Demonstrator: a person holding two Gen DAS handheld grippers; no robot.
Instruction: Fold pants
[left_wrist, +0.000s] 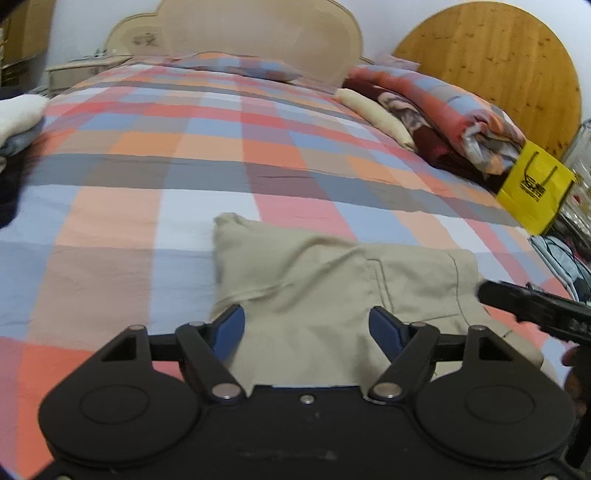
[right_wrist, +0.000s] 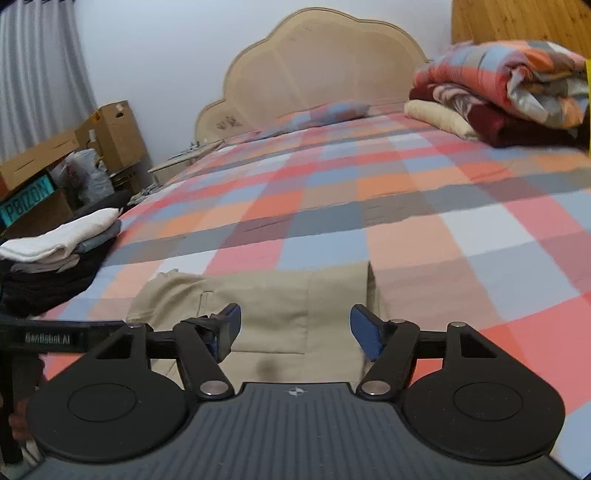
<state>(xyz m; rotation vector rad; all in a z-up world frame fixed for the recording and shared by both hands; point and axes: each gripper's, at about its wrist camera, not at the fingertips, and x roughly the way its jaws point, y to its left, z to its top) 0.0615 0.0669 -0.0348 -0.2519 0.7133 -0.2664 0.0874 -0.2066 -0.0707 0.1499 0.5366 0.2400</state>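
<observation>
We hold the left gripper (left_wrist: 306, 325) and the right gripper (right_wrist: 295, 326) spread wide above the folded beige pants (left_wrist: 314, 280), gripping nothing; the pants lie on the checked bed (left_wrist: 221, 147).

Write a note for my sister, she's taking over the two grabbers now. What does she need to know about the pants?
Left gripper: jaws open, nothing held, above the near left part of the beige pants.
Right gripper: jaws wide open, nothing held, above the right part of the pants.
Pants: lying folded into a compact bundle at the near edge of the checked bed, both grippers apart from the cloth.
Done: the pants look folded over at least once and let go.
Left: check whether another fold is needed; perhaps move them to the stack of folded clothes at the left edge of the bed.
</observation>
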